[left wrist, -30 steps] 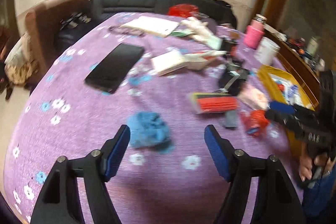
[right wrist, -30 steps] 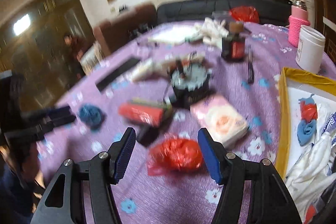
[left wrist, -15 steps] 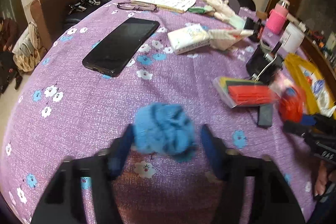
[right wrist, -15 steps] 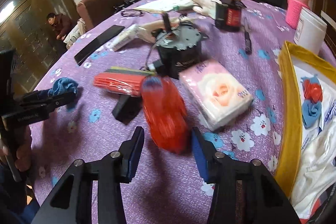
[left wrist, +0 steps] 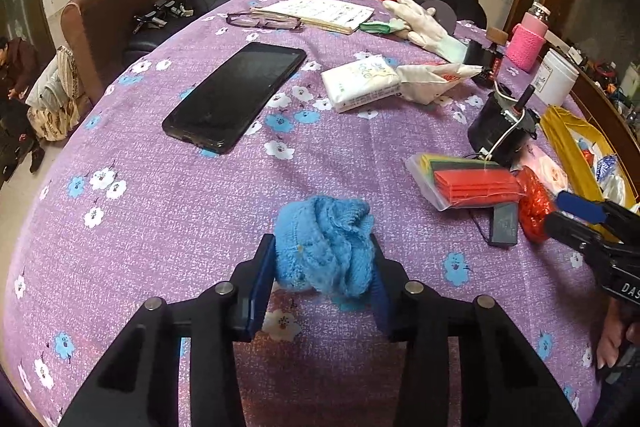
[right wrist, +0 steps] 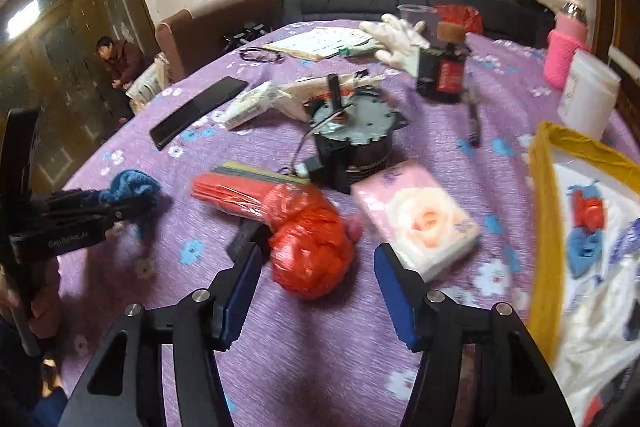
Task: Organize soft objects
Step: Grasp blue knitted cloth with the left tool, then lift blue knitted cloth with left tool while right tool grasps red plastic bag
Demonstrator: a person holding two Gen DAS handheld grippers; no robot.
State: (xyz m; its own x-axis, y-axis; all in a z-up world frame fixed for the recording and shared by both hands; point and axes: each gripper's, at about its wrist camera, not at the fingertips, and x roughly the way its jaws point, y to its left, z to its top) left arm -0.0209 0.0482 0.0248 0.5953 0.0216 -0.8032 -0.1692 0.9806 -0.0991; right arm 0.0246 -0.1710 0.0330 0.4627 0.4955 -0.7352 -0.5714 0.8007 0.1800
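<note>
Squeezing the blue knit from both sides, the left gripper has just been closing, and its pads press into the wool over the purple cloth. At 11 o'clock of the knit lies a phone; at 1 o'clock a white tissue pack and a cloth pouch. At 3 o'clock sit a red sleeve pack, a motor and a red bag, with the right gripper's tips just beside the bag. A yellow tray stands at the far right edge.

From the right wrist, the right gripper has just been opening: its jaws stand apart, the red bag between them, the pads not pressing it. At 1 o'clock of the bag lies a pink tissue pack, at 12 o'clock the motor, and at 9 o'clock the left gripper with the blue knit. The tray at 3 o'clock holds a red ball, a blue ball and white cloth.
</note>
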